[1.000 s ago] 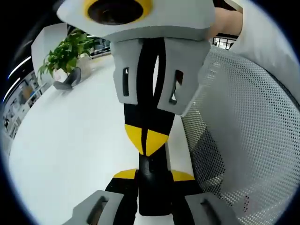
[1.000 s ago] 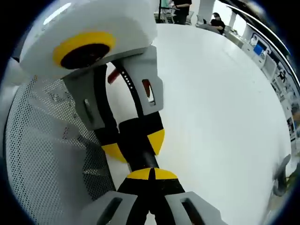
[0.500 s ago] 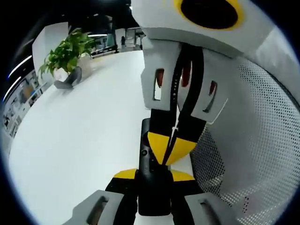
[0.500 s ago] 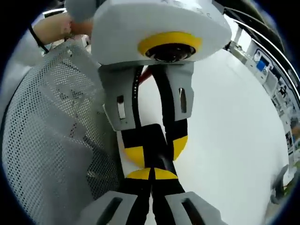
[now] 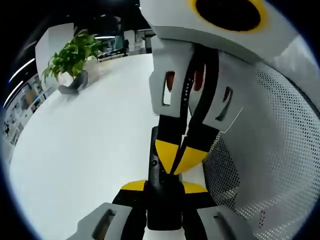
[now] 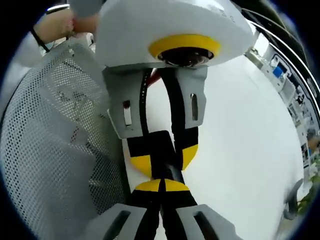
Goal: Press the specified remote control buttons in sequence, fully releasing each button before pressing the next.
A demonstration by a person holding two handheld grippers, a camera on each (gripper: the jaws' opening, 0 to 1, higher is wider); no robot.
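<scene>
In the left gripper view my left gripper (image 5: 164, 189) rises from the bottom edge, shut on a black remote control (image 5: 156, 172) that points away along the jaws. My right gripper (image 5: 175, 159) comes down from the upper right, its yellow fingertips closed together and resting on the remote's upper face. In the right gripper view my right gripper (image 6: 160, 186) is shut, its tips against the remote (image 6: 159, 145), which the left gripper (image 6: 161, 161) holds from above between its yellow pads. The buttons under the tips are hidden.
A white table (image 5: 85, 140) spreads to the left, with a potted plant (image 5: 70, 55) and a grey object (image 5: 72, 86) at its far end. A white mesh surface (image 5: 270, 150) stands close on the right. A person's hand (image 6: 55, 25) shows behind the mesh.
Over the last second my right gripper swung from the top centre to the upper right over the remote, tips staying on it. In the last half second almost nothing shifted.
</scene>
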